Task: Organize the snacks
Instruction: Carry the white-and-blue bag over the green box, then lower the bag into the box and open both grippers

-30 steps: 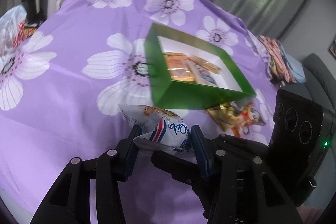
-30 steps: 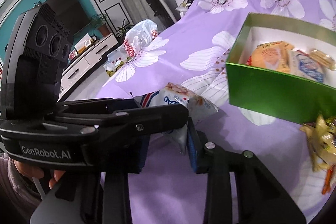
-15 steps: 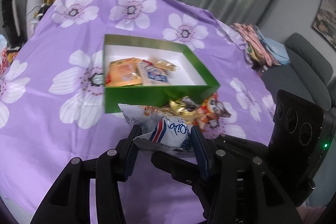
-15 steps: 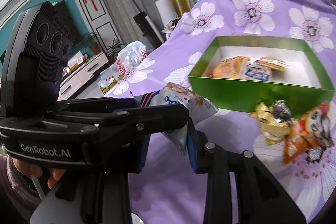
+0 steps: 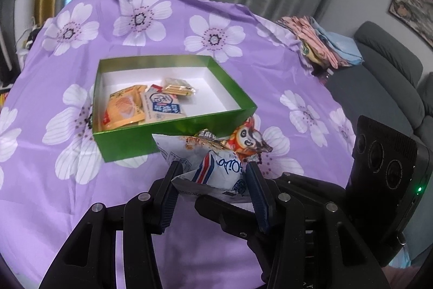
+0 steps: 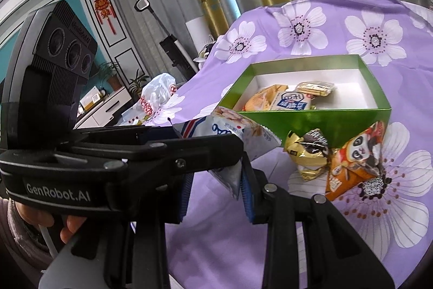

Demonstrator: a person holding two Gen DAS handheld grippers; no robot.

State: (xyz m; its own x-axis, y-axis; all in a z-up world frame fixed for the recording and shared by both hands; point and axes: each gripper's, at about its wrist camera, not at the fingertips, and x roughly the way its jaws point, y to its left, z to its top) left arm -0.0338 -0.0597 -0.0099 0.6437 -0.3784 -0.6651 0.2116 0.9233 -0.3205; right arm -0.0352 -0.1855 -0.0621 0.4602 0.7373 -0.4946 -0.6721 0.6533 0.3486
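A green box [image 5: 173, 134] sits open on the bench [image 5: 54, 194], which is draped in a thin purple cloth printed with big white flowers. The box is a shallow rectangle with glossy green walls and a plain white floor. Inside it, at the left end, lies a flat orange packet [image 5: 124, 110]; overlapping its right edge is a white packet with a blue label [image 5: 162, 104], and behind that a small clear-wrapped pale biscuit bar [image 5: 180, 87]. The right half of the box floor is bare.

In front of the box, held above the cloth, is a puffy white snack bag [image 5: 216, 167] with blue script and red-and-blue stripes, its crinkled plastic creased. Both tools pinch it at once: the left tongs [image 5: 213, 175] clamp its body between blue ribbed pads, and the right tongs [image 6: 216, 178] grip a lower corner of the same bag.

To the right, just beside the box's near wall, rest a crumpled gold foil wrapper [image 6: 308, 151] and an orange panda-print packet [image 6: 354, 164], touching each other.
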